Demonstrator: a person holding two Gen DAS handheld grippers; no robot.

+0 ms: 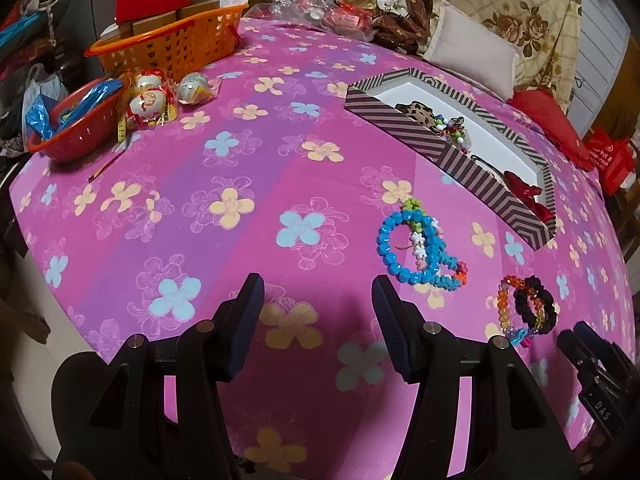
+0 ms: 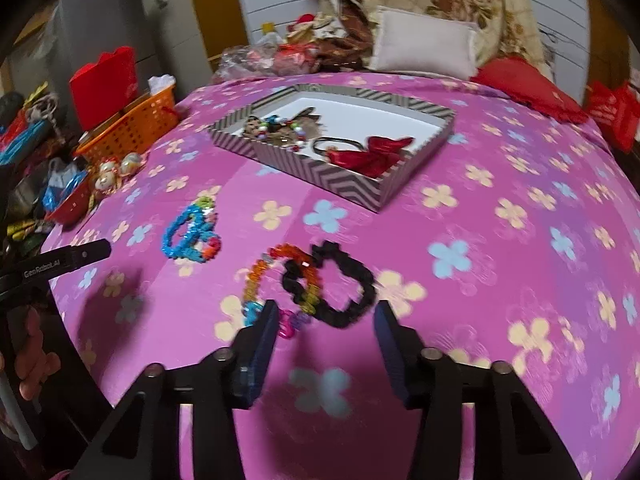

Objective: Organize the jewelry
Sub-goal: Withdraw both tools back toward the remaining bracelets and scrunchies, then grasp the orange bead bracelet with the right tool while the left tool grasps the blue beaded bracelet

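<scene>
A striped jewelry box (image 1: 436, 148) (image 2: 348, 184) lies on the pink flowered cloth, holding a red bow hair tie (image 2: 370, 154), beaded bracelets (image 2: 286, 126) and a leopard-print piece (image 1: 418, 112). A blue bead bracelet cluster (image 1: 416, 250) (image 2: 190, 232) lies in front of the box. A black scrunchie (image 2: 340, 284) (image 1: 534, 302) overlaps a rainbow bead bracelet (image 2: 280, 276). My left gripper (image 1: 318, 300) is open and empty, left of the blue cluster. My right gripper (image 2: 326, 322) is open, just short of the scrunchie; its body shows in the left wrist view (image 1: 596, 372).
An orange basket (image 1: 172, 42) and a red basket (image 1: 76, 120) stand at the far left with wrapped round ornaments (image 1: 152, 100). Plastic bags (image 1: 312, 0), a white pillow (image 2: 424, 44) and red cushion (image 2: 524, 84) line the back edge.
</scene>
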